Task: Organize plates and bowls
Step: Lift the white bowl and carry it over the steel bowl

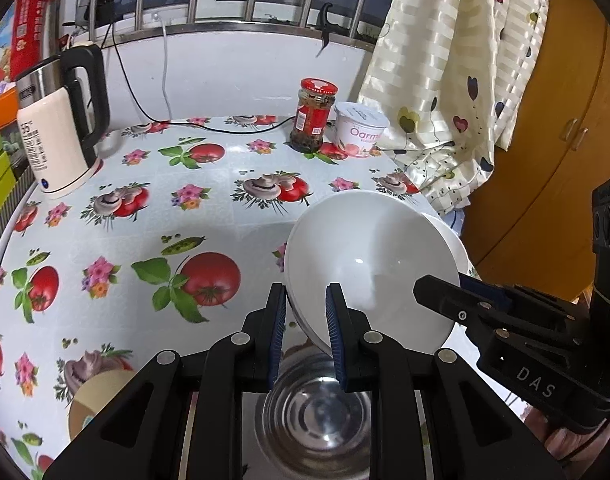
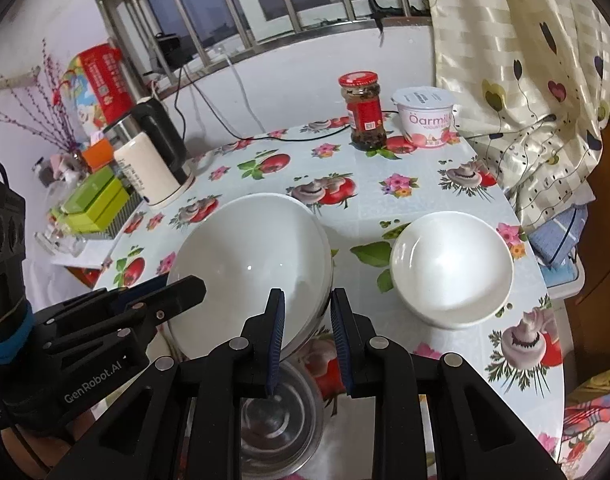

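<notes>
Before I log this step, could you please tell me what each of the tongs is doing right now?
Left tongs: shut on the rim of the large white ceramic bowl.
Right tongs: shut on the same bowl's opposite rim.

I am seeing open tablecloth (image 1: 193, 240) lying clear at 10 o'clock of the lifted white bowl (image 1: 365, 256). The kettle (image 1: 61, 120) is blocking 11 o'clock, the jar (image 1: 315, 116) and yogurt tub (image 1: 361, 128) 12 o'clock, a second bowl (image 2: 451, 268) 3 o'clock, a steel bowl (image 1: 317, 420) 6 o'clock.
</notes>
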Demonstrator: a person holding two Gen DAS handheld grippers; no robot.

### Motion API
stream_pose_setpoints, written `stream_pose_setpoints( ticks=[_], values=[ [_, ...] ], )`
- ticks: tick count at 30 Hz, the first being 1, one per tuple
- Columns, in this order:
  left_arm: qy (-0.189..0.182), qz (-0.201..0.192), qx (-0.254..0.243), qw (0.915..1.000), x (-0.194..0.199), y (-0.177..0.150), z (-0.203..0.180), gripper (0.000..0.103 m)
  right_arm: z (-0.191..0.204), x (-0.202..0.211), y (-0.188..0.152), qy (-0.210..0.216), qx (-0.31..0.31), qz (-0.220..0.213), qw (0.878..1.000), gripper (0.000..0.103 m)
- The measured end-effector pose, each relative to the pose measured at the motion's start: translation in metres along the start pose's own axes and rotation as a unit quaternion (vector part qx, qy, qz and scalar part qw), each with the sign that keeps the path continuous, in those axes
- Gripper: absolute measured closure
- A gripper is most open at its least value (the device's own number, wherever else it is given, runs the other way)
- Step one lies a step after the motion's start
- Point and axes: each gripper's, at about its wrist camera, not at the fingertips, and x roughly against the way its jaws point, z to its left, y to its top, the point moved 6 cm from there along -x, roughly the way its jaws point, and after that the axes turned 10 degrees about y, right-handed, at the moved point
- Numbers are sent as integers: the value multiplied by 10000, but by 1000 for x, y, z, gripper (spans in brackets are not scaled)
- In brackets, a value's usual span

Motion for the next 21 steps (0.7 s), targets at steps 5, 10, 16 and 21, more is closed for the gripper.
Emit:
stream_pose_setpoints(
  ticks=[5, 10, 16, 21],
  values=[
    [17, -54, -1, 10000, 14, -10, 2, 81, 11, 9, -11, 8, 75, -23, 10000, 80],
    [33, -48, 1, 10000, 23, -21, 4, 81, 18, 17, -21, 17, 114, -18, 9999, 80],
    [67, -8, -6, 10000, 28, -31, 6, 81, 24, 20, -28, 39, 147, 10, 9999, 80],
    [76, 48, 1, 10000, 29, -38, 8, 81, 26, 19, -33, 54, 166, 55, 9998, 80]
  ],
)
